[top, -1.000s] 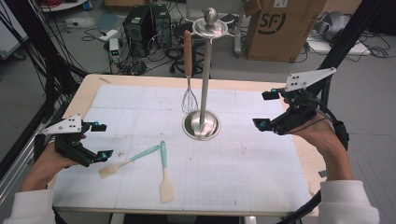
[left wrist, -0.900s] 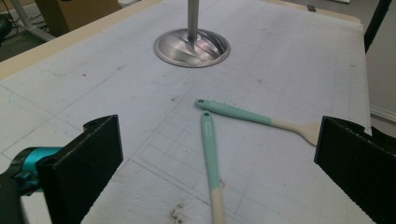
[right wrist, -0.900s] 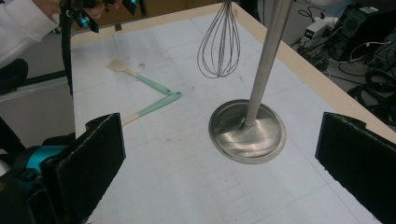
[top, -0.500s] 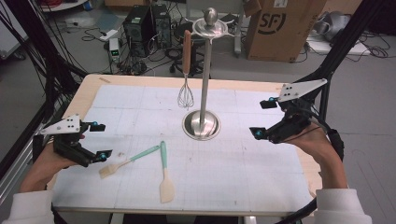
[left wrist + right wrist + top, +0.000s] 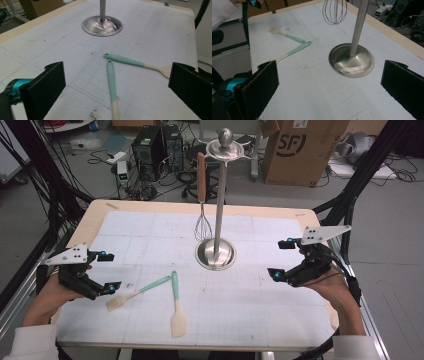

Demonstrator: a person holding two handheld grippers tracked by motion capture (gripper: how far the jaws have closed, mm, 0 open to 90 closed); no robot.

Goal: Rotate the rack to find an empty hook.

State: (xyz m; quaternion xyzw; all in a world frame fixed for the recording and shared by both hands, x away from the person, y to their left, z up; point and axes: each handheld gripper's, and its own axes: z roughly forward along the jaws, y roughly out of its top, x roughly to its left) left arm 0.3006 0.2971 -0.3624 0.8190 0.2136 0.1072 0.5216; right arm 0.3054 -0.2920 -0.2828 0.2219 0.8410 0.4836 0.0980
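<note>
A steel utensil stand (image 5: 215,254) rises from a round base at the middle of the table. A whisk (image 5: 202,220) with a wooden handle hangs from its top, beside the pole. Two teal-handled spatulas lie front left, handle ends touching: one (image 5: 137,292) points left, the other (image 5: 176,305) points toward me. My left gripper (image 5: 110,271) is open just left of them, and both spatulas (image 5: 125,60) (image 5: 111,82) lie between its jaws' line of sight. My right gripper (image 5: 280,259) is open to the right of the stand, facing its base (image 5: 351,60) and the whisk (image 5: 334,11).
A white gridded mat (image 5: 250,320) covers the wooden table (image 5: 95,220). Behind the table stand a cardboard box (image 5: 295,150) and a computer tower (image 5: 150,145) among floor cables. Black frame posts (image 5: 350,205) flank both sides.
My right gripper has come toward the person and lower over the mat, slightly to the left. The left gripper, spatulas and whisk have stayed put.
</note>
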